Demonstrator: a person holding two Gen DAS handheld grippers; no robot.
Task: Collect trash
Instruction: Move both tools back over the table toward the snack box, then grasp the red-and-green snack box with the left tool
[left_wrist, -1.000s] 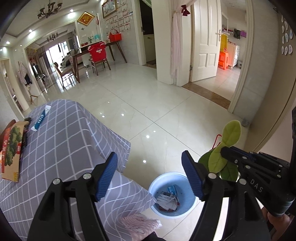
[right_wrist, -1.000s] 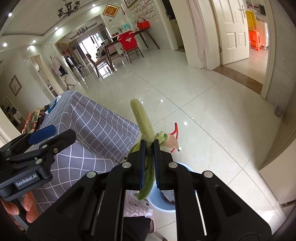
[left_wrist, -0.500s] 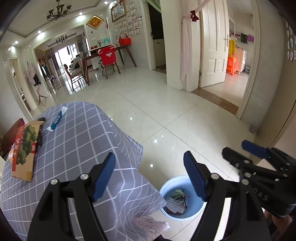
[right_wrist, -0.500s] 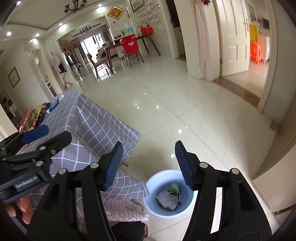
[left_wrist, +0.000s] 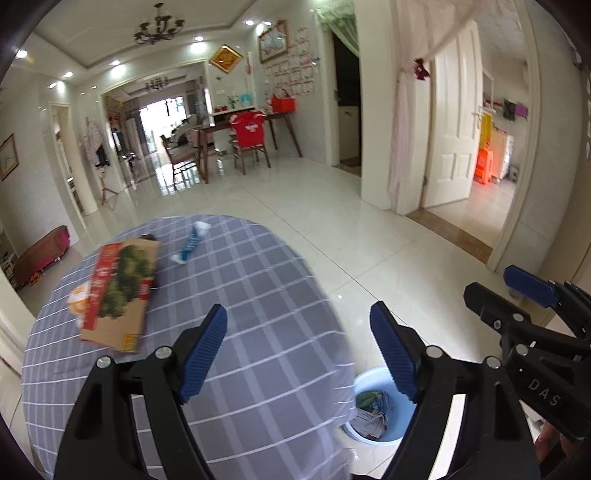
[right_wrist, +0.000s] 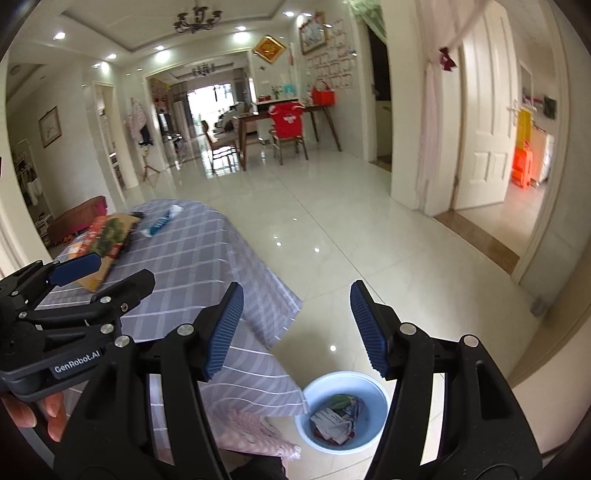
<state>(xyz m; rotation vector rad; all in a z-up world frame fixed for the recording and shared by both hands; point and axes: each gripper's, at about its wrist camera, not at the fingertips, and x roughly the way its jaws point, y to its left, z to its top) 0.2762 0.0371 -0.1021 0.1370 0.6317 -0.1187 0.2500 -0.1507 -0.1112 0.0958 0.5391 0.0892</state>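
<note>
A light blue trash bin (right_wrist: 343, 384) stands on the floor by the table's near corner, with papers and green leaves (right_wrist: 341, 400) inside; it also shows in the left wrist view (left_wrist: 384, 432). My right gripper (right_wrist: 295, 325) is open and empty, held above and behind the bin. My left gripper (left_wrist: 299, 350) is open and empty above the grey checked tablecloth (left_wrist: 251, 295). On the table lie a cardboard box (left_wrist: 116, 291) printed with green trees and a blue-and-white tube (left_wrist: 190, 242).
A pink cloth (right_wrist: 255, 432) hangs at the table's near edge. Glossy tiled floor (right_wrist: 351, 229) stretches ahead to a dining table with a red-covered chair (right_wrist: 288, 125). A white door (right_wrist: 487, 122) stands open on the right.
My right gripper opened and let go of the green leafy stem, which now lies in the bin. Both grippers have risen and turned left toward the table.
</note>
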